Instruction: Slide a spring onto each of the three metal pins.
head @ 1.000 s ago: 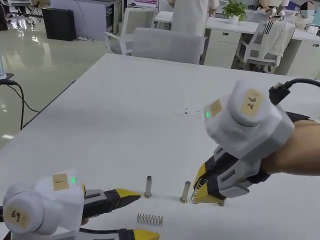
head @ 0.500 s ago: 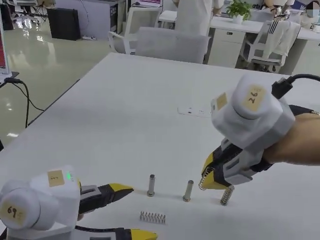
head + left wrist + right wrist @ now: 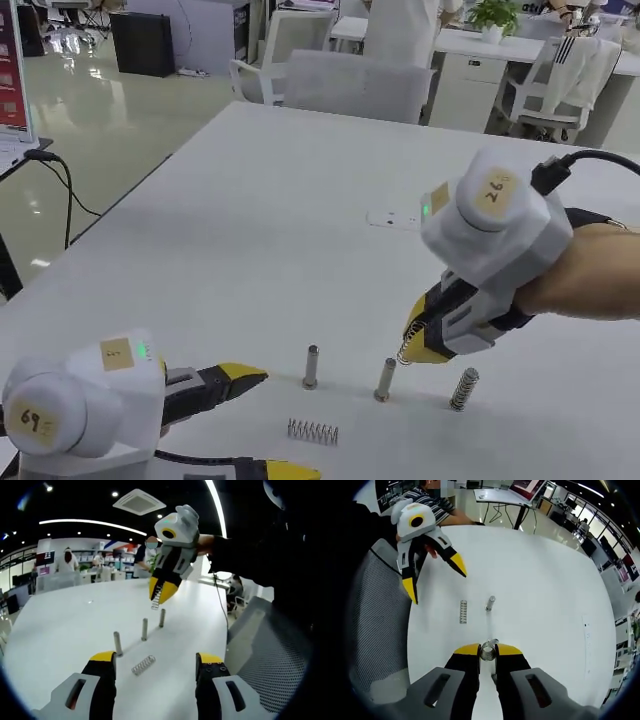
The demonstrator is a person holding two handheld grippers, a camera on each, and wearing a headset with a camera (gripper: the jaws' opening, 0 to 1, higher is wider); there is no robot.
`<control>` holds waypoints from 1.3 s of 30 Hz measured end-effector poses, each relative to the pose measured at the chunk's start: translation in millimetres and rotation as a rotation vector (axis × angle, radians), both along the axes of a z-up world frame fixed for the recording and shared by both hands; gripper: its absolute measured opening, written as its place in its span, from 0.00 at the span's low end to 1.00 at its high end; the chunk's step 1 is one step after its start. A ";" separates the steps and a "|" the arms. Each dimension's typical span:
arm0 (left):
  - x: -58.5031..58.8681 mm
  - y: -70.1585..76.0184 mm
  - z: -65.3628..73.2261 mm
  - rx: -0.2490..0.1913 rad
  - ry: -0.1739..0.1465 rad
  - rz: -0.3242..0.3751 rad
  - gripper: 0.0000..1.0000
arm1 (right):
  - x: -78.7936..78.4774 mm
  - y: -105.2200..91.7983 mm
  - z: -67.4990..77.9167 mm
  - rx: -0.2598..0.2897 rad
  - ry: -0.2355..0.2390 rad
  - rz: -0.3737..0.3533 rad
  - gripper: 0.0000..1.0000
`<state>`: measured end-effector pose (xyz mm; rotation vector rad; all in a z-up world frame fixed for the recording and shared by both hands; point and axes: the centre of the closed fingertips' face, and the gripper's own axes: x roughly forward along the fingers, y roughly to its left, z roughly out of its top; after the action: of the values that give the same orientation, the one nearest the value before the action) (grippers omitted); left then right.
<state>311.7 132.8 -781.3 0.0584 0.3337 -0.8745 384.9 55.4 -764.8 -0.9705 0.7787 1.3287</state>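
1. The right gripper [image 3: 418,350] has its tongs clamped on the held spring [image 3: 407,347]. It grips the upper end, so the free lower end hangs open toward the pin below.
2. The held spring hangs tilted just above the middle pin [image 3: 386,380], a touch to its right. I see no contact yet. In the right gripper view the coil sits end-on between the closed yellow tips, which helps with lining it up over the pin top.
3. At the right end of the row, the seated spring [image 3: 463,388] stands upright. It seems to sit around the third pin, whose shaft the coils hide. I judge that one done.
4. The left pin [image 3: 311,366] is bare and upright.
5. The loose spring [image 3: 313,431] lies flat on the table [image 3: 250,220], on the near side of the row, in front of the gap between the left and middle pins.
6. The left gripper [image 3: 439,586] has its tongs apart and empty, low at near left. In the left gripper view the loose spring lies just past its tips, so it is likely staged to grab that one for the last pin.
7. Progress looks like one of three done, with the second in hand. The next move calls for bringing the spring vertical and centring it over the pin. The risk is the coil end snagging on the pin top or tipping the pin.
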 end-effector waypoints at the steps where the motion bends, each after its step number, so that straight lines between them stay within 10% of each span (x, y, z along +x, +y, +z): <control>1: -0.1 0.4 -0.1 0.000 0.000 0.002 0.60 | 1.5 0.0 -1.8 -0.003 -0.002 0.001 0.08; 39: 1.6 6.5 -1.9 -0.006 0.004 0.023 0.59 | 16.4 7.5 -30.7 -0.039 0.035 0.003 0.08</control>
<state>313.3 139.3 -783.2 0.0472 0.3351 -0.8532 401.3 63.0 -795.5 -0.9819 0.8324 1.3405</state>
